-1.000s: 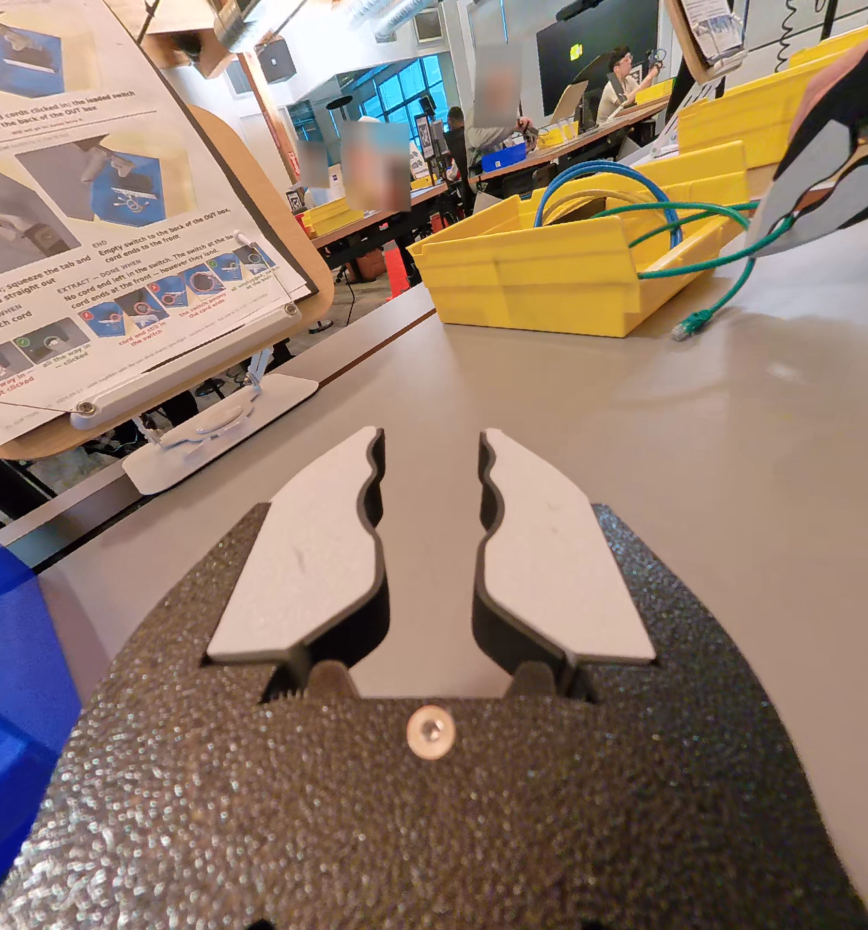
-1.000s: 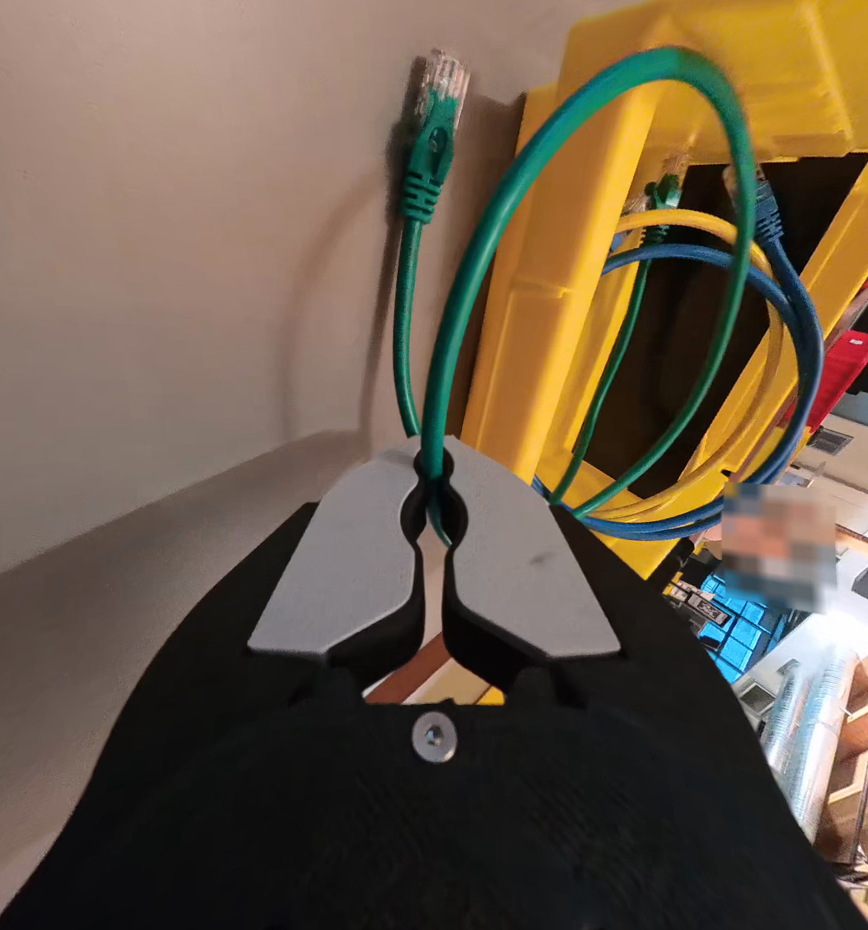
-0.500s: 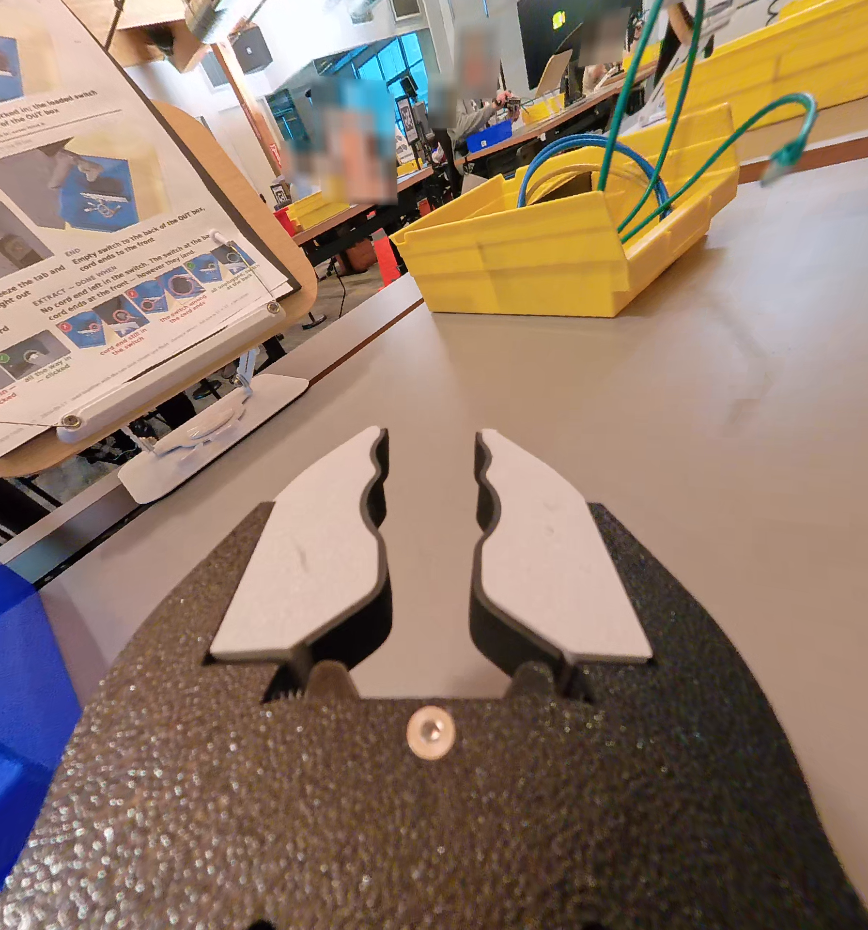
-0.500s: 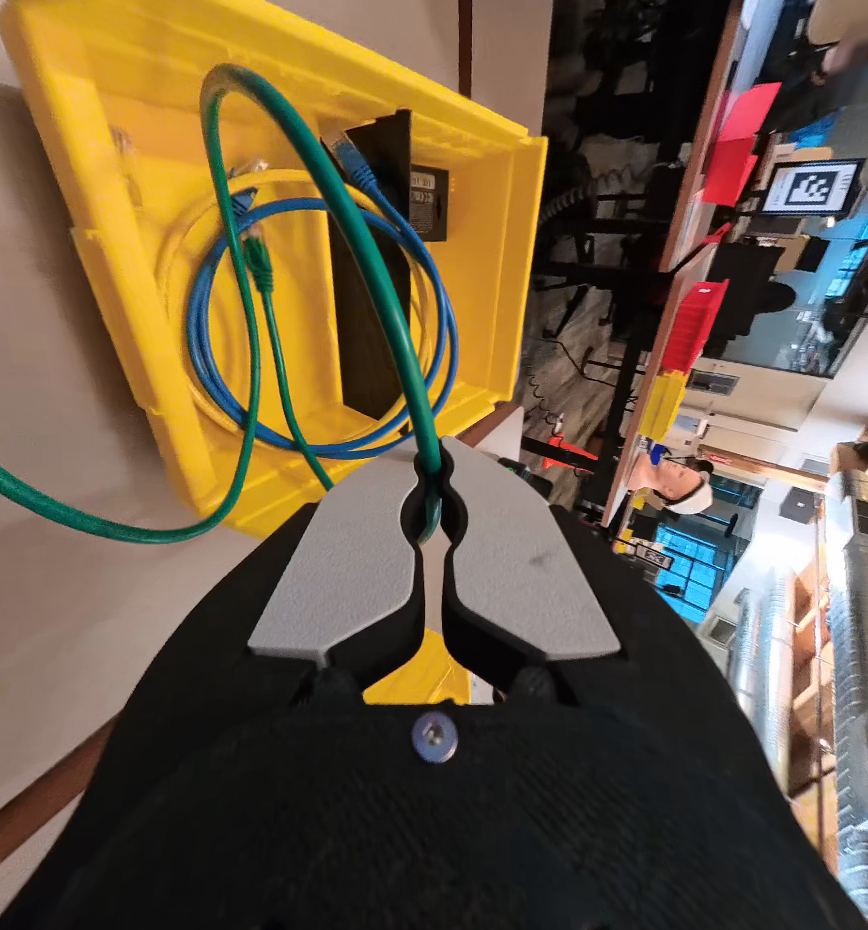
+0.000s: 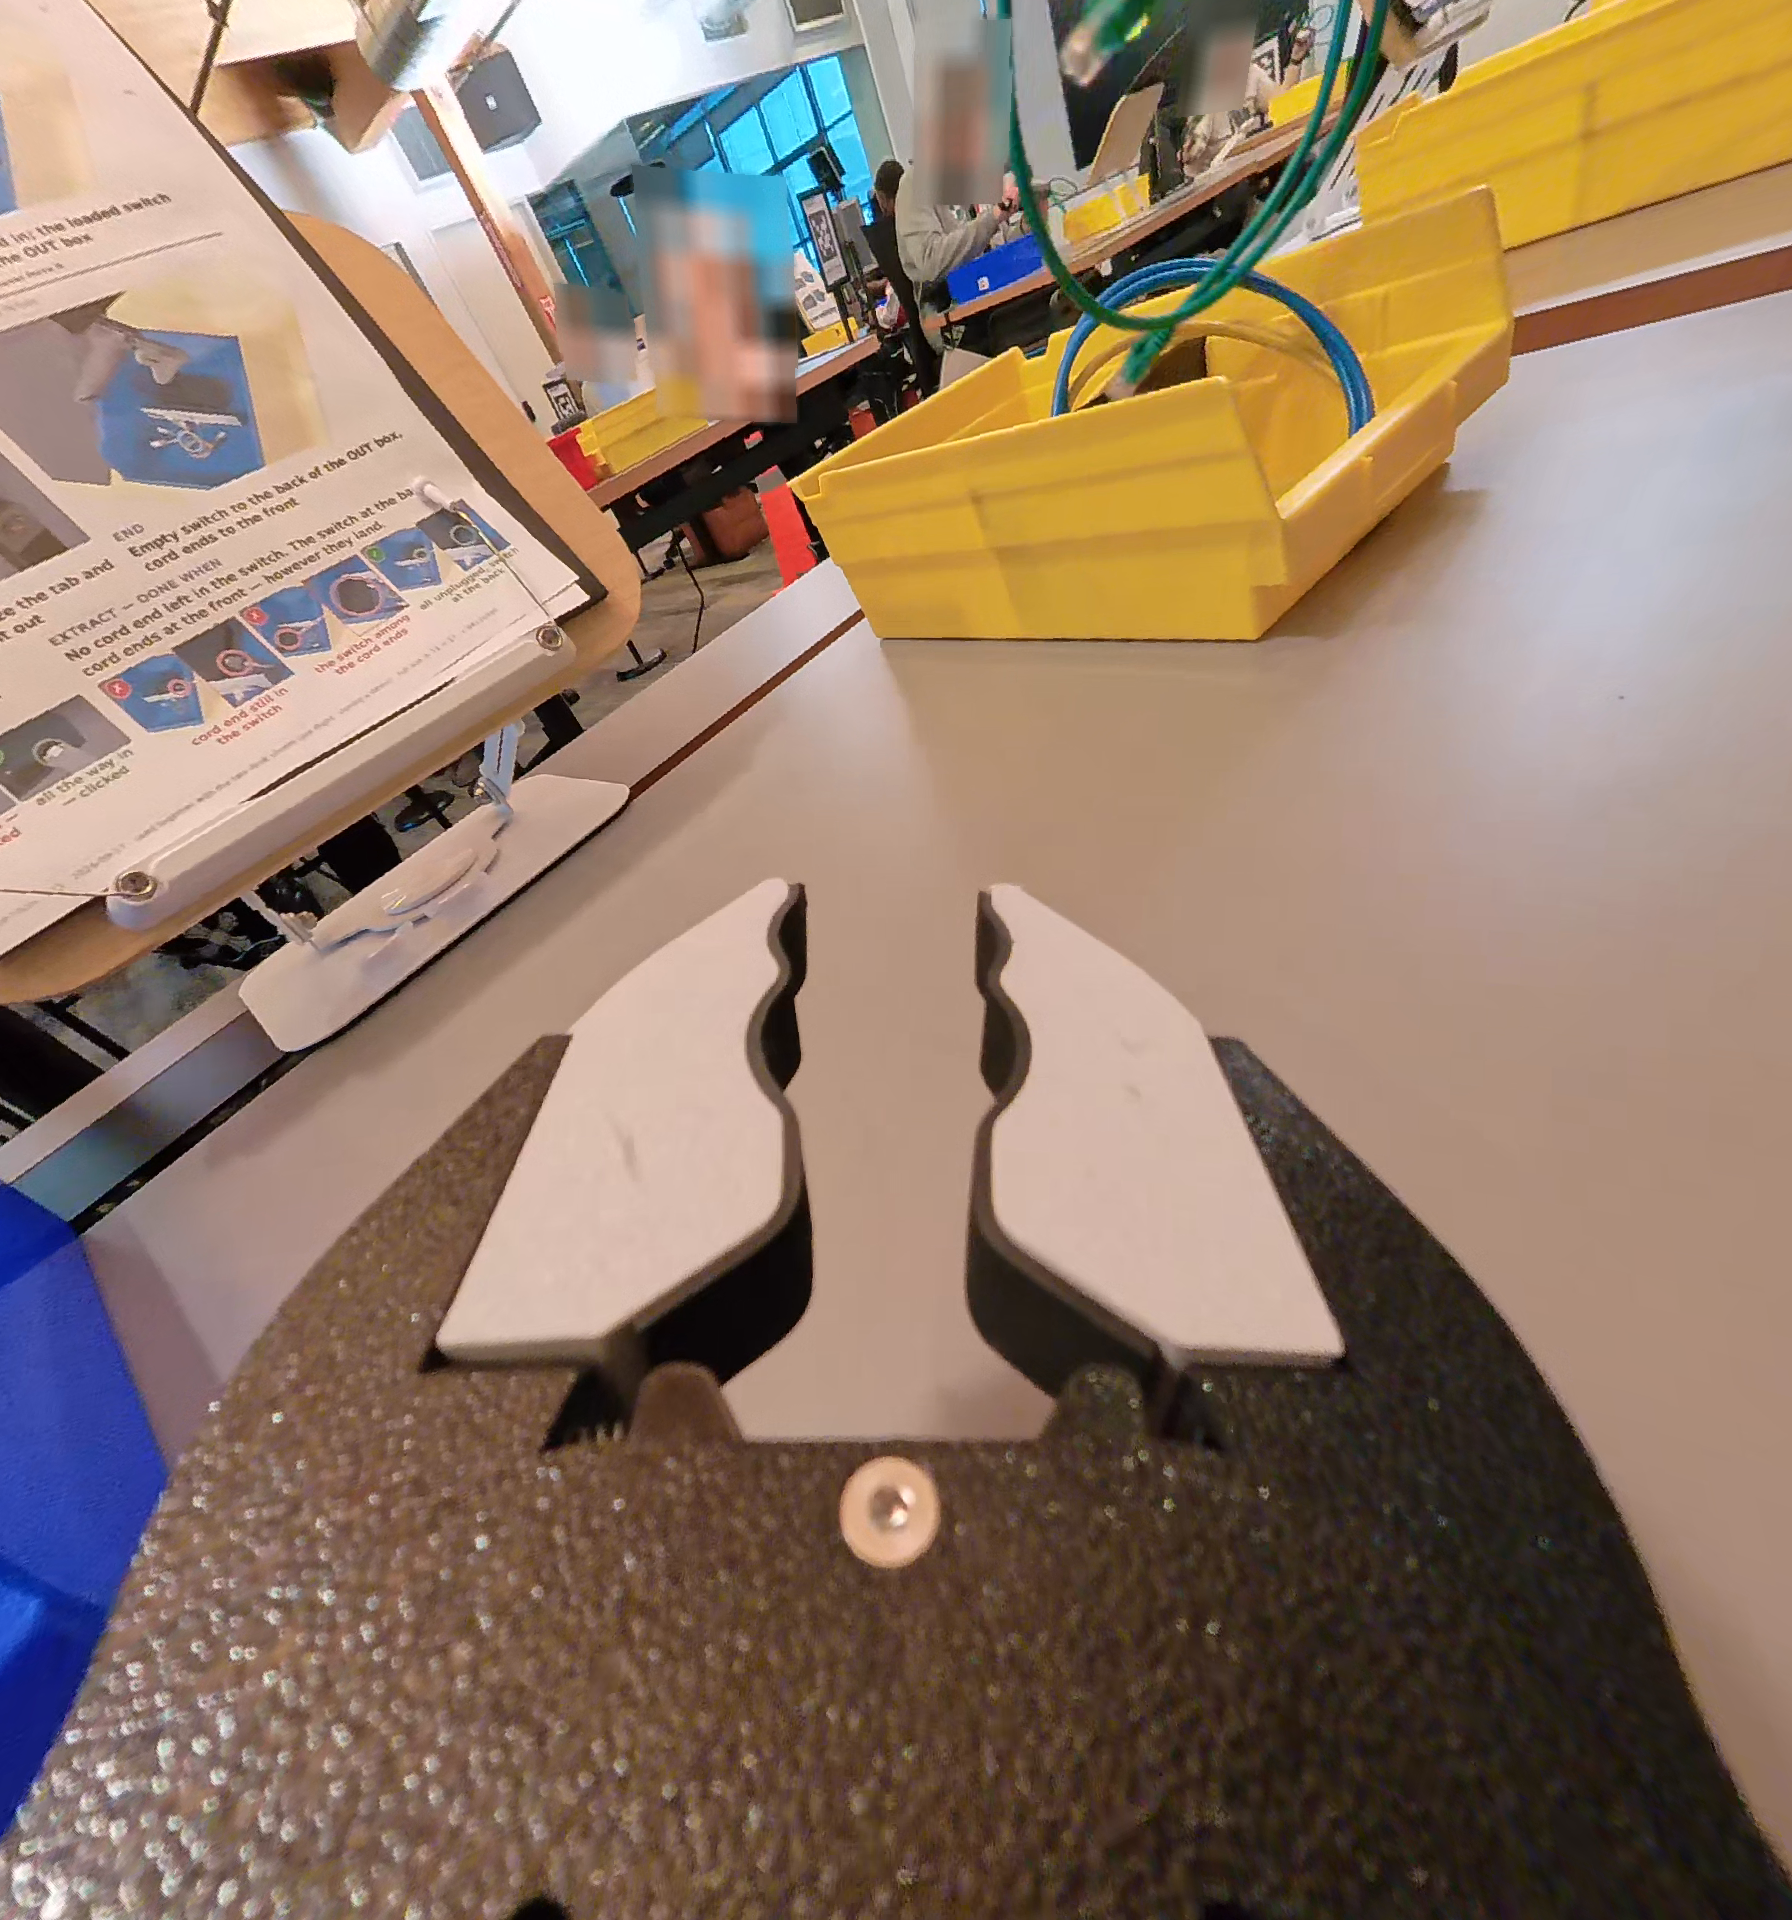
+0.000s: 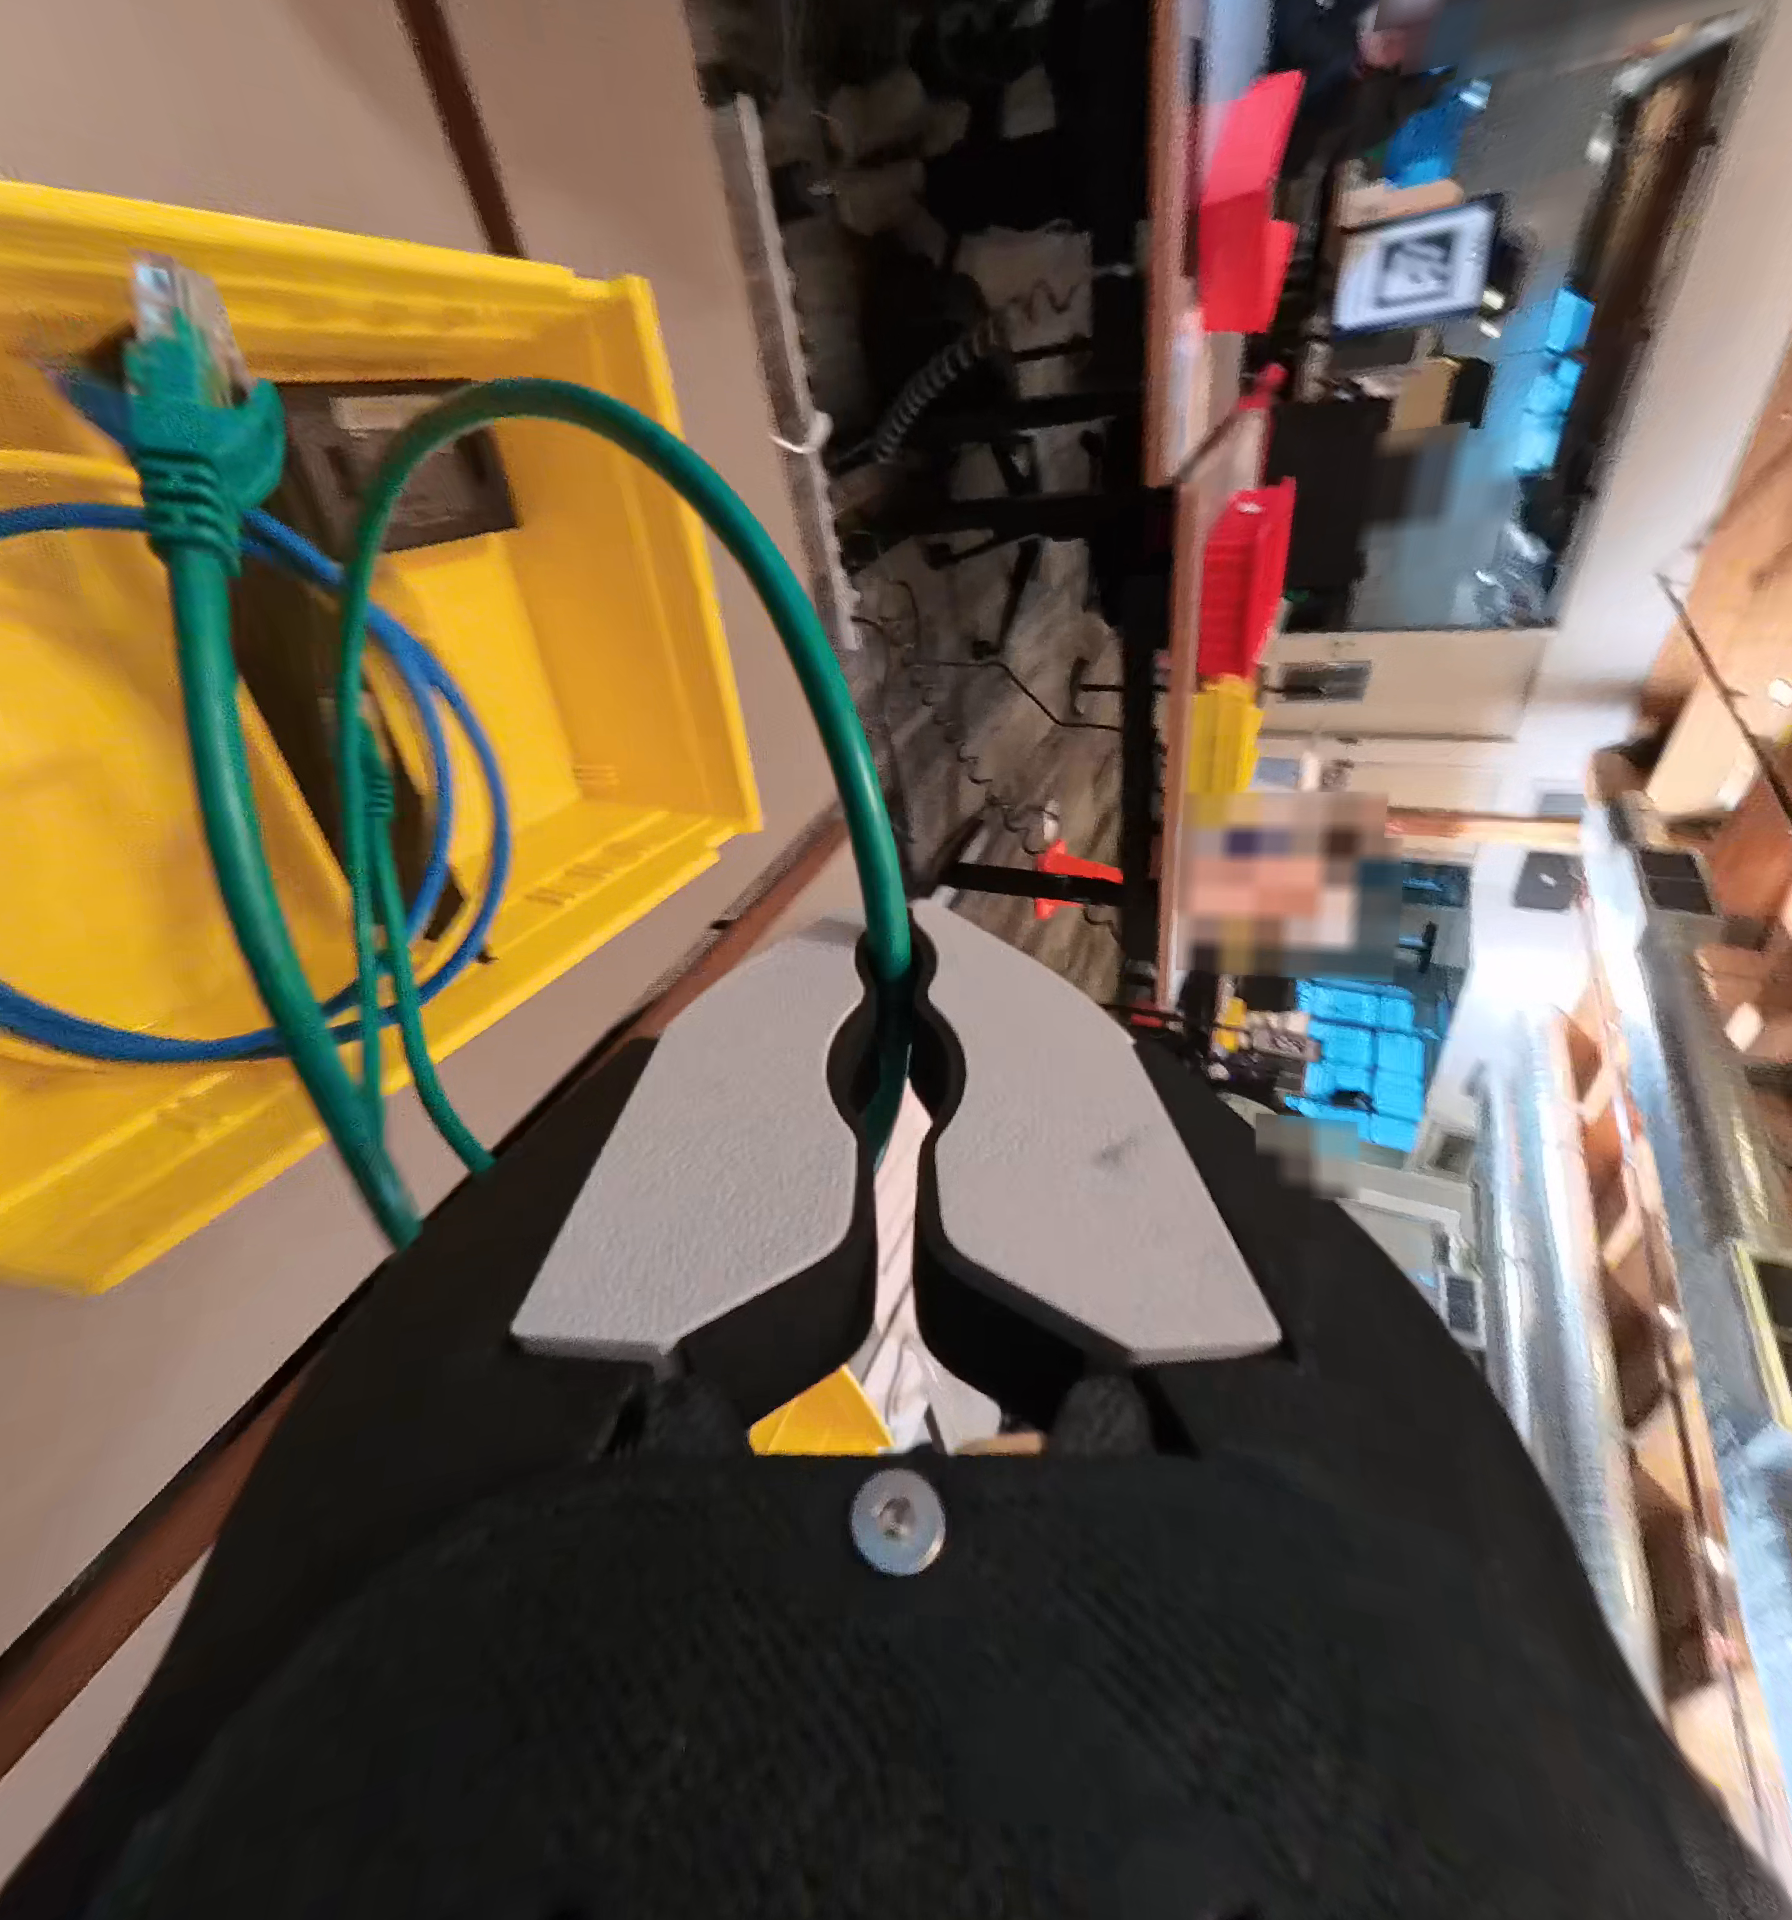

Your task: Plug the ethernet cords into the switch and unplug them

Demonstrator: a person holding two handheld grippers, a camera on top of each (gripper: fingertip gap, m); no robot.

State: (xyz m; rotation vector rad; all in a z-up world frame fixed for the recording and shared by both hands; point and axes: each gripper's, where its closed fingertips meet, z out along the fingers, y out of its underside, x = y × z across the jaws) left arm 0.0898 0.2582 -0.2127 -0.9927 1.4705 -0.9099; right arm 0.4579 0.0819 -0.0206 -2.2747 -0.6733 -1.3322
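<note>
While lifted clear of the bin, cord not yet seated in any port:

Table: grey, bare ahead of the left gripper; carries the bin at its far side.
Yellow bin: well ahead of the left gripper; holds the blue cord, a yellow cord, barely visible, and the dark switch at its back.
Instruction board: on a white stand at the table's left edge.
Green cord: pinched mid-length, raised above the bin; both ends dangle, one plug hanging free in front of the switch.
Right gripper: closed on the green cord, held in the notch near the tips.
Left gripper: fingers parted, holding nothing, low over the table.
Step in hand: judged as fetching the first cord for plugging in.
Next move: likely a regrip close behind the plug, probably by the left gripper, then alignment with a port; a mid-length hold gives no control over a swinging plug.
</note>
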